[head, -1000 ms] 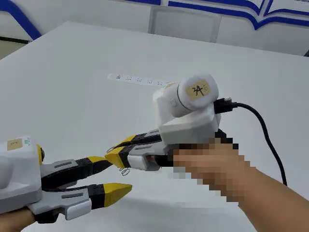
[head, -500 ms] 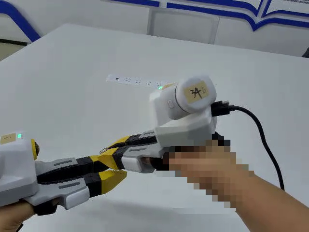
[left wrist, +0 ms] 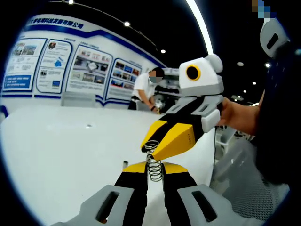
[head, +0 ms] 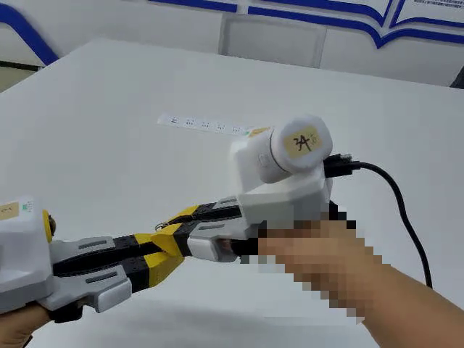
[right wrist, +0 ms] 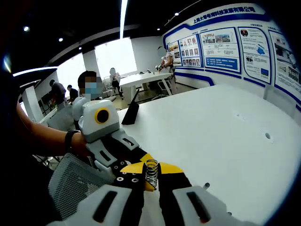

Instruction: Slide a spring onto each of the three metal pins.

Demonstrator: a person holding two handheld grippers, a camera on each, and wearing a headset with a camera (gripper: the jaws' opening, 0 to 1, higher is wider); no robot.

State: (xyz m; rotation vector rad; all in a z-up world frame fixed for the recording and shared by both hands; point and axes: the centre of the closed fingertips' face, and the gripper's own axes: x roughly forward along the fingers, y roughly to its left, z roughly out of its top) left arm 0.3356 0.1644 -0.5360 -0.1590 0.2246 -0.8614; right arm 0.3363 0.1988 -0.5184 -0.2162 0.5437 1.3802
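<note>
In the head view, the left gripper reaches in from the near left and the right gripper from the right, tips touching above the table. What sits between them is too small to tell there. In the left gripper view, the spring stands straight out from this claw's jaws, which are drawn in on its near end. Its long axis runs along the jaws, and its far end touches the right claw's yellow tip. In the right gripper view, the spring also lies along this claw's jaws, which are closed in on it, with the left tip just to its left. Since both ends look covered, one claw probably has to let go before a pin can enter.
</note>
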